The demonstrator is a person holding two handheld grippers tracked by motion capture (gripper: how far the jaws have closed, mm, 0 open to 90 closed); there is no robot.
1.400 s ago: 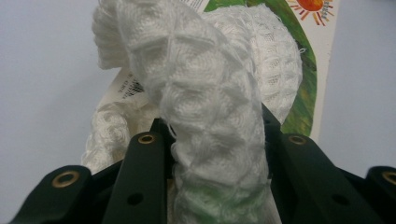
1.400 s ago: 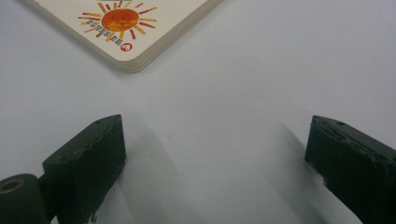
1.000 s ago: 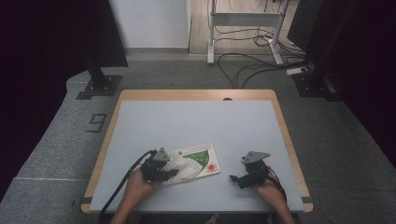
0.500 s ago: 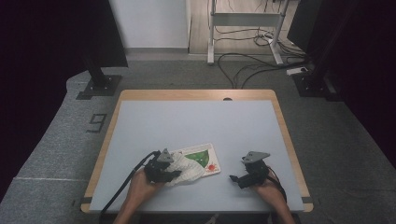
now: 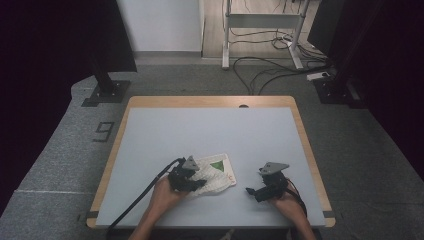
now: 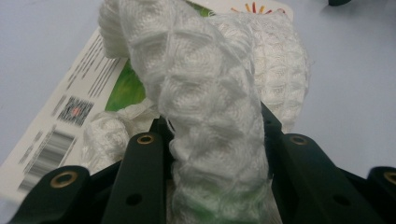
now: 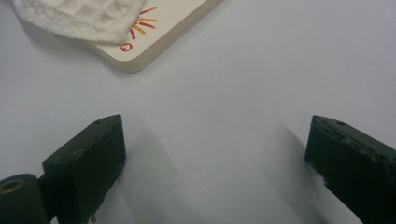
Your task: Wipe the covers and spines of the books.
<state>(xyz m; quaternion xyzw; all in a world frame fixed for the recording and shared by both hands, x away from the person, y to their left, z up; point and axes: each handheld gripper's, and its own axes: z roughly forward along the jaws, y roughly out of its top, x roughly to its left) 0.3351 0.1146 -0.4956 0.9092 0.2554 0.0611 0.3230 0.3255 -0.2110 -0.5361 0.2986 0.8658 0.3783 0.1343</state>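
**Left hand's got the cloth, right one's just waiting**

Left gripper (image 5: 192,181): fingers (image 6: 140,177) clamped tight on a bunched-up white cloth (image 6: 210,107), w/ the fabric squeezed between them and running straight away from the fingertips. So its long axis is basically in line w/ the gripper. The far end of the cloth drapes over a card (image 5: 220,167) (green print, barcode on one edge) lying flat on the desk (image 5: 210,130).

Right gripper (image 5: 260,190): fingers (image 7: 91,158) wide apart, nothing between them, low over bare desk. The card's corner and the cloth's loose edge sit just ahead of it and a bit to one side, near but not touching. The left hand is obv the closer one, since it's already holding the cloth. If the right hand is meant to grab the free end, imo it'd need to reach in toward the card.

Desk is pale blue-grey w/ a wood rim, and nothing else is on it. Around it are grey carpet, cables on the floor and dark stands.
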